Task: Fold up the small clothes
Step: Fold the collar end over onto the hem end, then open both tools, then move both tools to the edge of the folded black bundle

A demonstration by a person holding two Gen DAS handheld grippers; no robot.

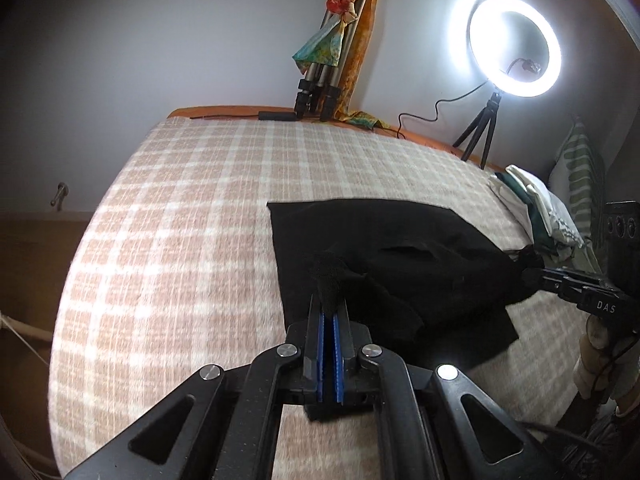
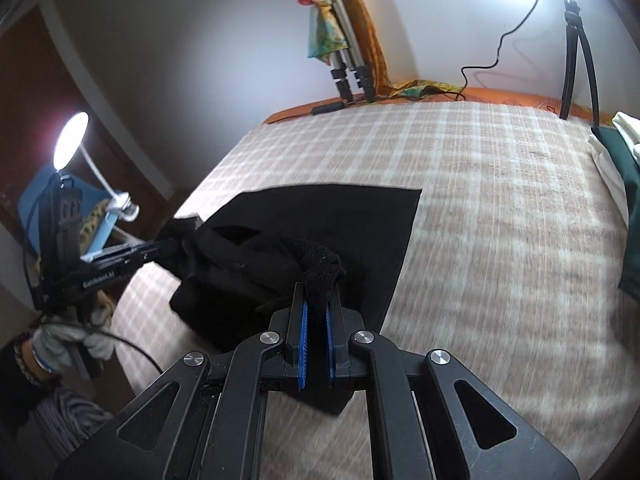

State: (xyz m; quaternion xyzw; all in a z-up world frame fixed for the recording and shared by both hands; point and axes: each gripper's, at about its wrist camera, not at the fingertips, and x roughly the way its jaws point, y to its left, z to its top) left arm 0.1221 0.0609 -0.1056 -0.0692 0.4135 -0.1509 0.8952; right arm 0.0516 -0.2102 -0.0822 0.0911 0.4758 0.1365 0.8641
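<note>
A black garment [image 1: 384,256] lies spread on the checked bedspread [image 1: 180,216], its far edge flat and its near part lifted. My left gripper [image 1: 329,304] is shut on a bunched near corner of it, with cloth poking out above the blue pads. My right gripper [image 1: 534,270] enters from the right in the left wrist view, pinching the other corner. In the right wrist view the black garment [image 2: 320,220] stretches from my right gripper [image 2: 318,292], shut on a cloth bunch, to my left gripper [image 2: 168,246] at the left, held by a gloved hand [image 2: 72,340].
A pile of folded white and green clothes [image 1: 536,208] sits at the bed's right side beside a striped pillow [image 1: 578,172]. A lit ring light [image 1: 516,46] on a small tripod and a folded tripod [image 1: 324,80] draped in coloured cloth stand at the far edge, with a cable.
</note>
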